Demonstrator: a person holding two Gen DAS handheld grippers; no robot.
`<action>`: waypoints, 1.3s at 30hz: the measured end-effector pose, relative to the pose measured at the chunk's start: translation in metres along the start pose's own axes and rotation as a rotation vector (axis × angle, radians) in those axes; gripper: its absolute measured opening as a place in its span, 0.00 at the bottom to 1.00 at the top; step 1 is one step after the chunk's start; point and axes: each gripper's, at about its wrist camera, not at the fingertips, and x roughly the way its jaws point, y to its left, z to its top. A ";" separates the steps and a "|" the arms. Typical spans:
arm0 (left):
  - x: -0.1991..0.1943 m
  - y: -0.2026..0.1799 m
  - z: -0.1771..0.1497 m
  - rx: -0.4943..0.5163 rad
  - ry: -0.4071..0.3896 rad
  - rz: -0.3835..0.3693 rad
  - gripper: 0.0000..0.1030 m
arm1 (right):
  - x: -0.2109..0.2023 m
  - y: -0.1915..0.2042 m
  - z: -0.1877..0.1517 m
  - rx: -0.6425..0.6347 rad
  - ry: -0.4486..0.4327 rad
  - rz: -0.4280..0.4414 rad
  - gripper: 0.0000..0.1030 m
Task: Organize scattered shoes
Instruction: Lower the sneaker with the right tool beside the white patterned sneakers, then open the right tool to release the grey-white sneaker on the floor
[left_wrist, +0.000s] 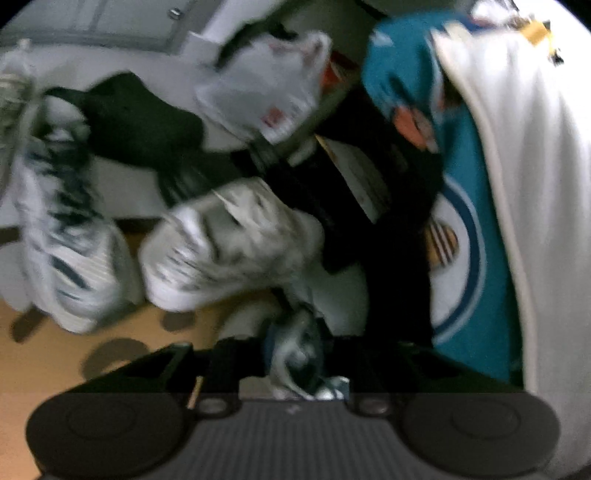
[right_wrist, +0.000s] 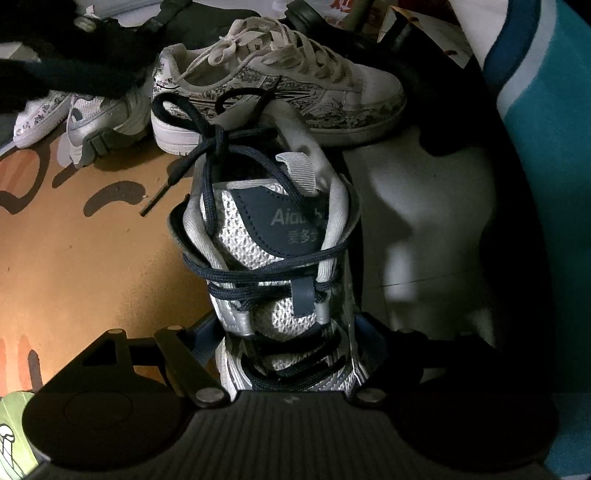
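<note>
The navy tongue patch (right_wrist: 291, 225) of the mesh sneaker (right_wrist: 280, 266) carries grey lettering that starts "Aia", the rest hidden by a lace, with three Chinese characters beneath, "爱多" and a cut-off third. Red print on a white bag (right_wrist: 338, 7) is too cropped to read.

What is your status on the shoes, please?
Right tool shut on navy-laced sneaker. Left tool around something, blurred, grip unclear. Printed sneaker on floor just beyond.
</note>
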 end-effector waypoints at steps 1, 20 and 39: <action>-0.003 0.003 0.002 -0.007 -0.001 0.007 0.23 | -0.001 0.000 0.000 -0.002 0.000 0.000 0.79; -0.050 0.066 0.002 -0.132 0.009 0.194 0.26 | -0.002 0.001 0.009 0.051 0.007 0.004 0.75; -0.112 0.076 0.029 -0.217 -0.152 0.265 0.36 | -0.062 0.008 0.051 -0.102 0.017 0.098 0.78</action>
